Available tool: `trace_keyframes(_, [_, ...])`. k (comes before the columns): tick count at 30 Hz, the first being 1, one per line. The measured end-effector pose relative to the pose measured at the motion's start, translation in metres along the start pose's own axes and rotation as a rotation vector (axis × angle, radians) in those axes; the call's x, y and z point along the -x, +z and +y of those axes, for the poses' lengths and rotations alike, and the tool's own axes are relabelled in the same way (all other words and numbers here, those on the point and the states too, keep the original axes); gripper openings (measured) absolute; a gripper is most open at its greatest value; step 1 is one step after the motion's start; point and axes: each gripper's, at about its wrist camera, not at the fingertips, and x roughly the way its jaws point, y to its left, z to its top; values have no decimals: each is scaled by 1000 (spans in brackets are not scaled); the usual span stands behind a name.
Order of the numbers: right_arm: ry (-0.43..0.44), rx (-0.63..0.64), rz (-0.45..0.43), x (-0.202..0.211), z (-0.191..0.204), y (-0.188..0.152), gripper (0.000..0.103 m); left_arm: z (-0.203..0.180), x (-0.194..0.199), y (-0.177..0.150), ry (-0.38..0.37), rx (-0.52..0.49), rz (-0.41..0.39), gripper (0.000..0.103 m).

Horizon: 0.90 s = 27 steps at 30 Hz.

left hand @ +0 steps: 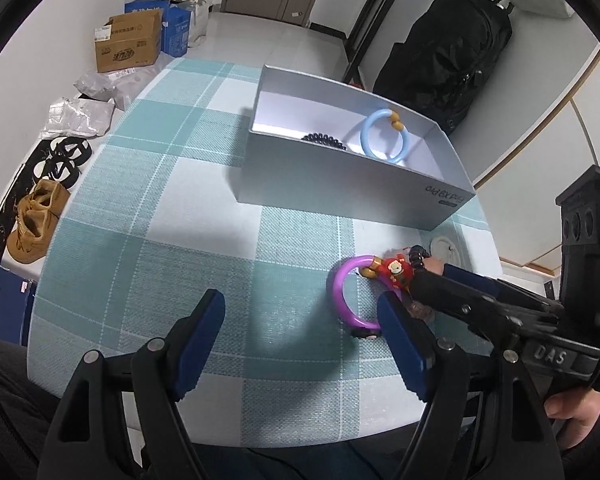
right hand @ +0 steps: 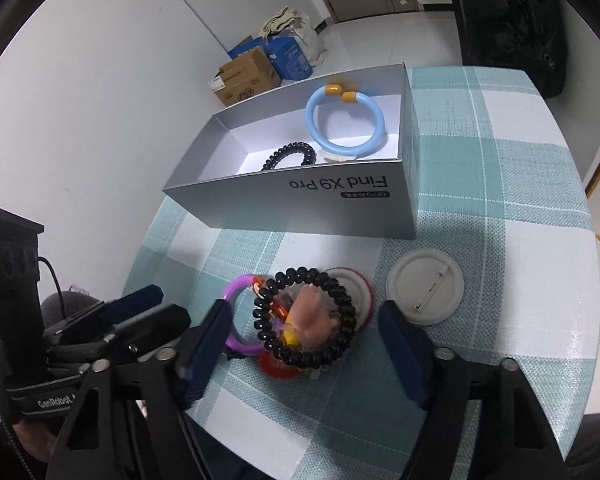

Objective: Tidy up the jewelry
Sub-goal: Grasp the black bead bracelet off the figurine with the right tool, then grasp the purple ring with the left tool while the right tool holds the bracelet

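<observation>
Right gripper (right hand: 304,340): jaws apart, straddling the black coil bracelet (right hand: 305,318), pads not yet on it.
Left gripper (left hand: 302,338): I hold it open and empty, beside the purple bangle (left hand: 346,294).
Pile: near the tabletop's front edge, bracelet topmost over charms.
Grip advice: I'd pinch only the coil, lifting clear of the bangle.
Destination: grey box (right hand: 300,208), blue bangle (right hand: 344,120) inside.

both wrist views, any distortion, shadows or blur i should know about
Left wrist view: fisheye bends the grey box edges, and a soft shadow falls on the checked tablecloth left of the box; focus is sharp. Right wrist view: same barrel bend, black corners, and the pile under the black coil bracelet looks slightly soft.
</observation>
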Motion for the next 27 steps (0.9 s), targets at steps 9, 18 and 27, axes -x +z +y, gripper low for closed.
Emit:
trace_keyframes(9, [-18, 24, -14, 2, 3, 0, 47, 2, -3, 1, -4, -5, 16, 75])
trace_keyframes(18, [13, -9, -63, 13, 0, 4, 47, 0, -8, -2, -7, -19, 37, 75])
trace_keyframes(27, [53, -70, -162, 39, -13, 9, 47, -20, -15, -6, -22, -138, 80, 75])
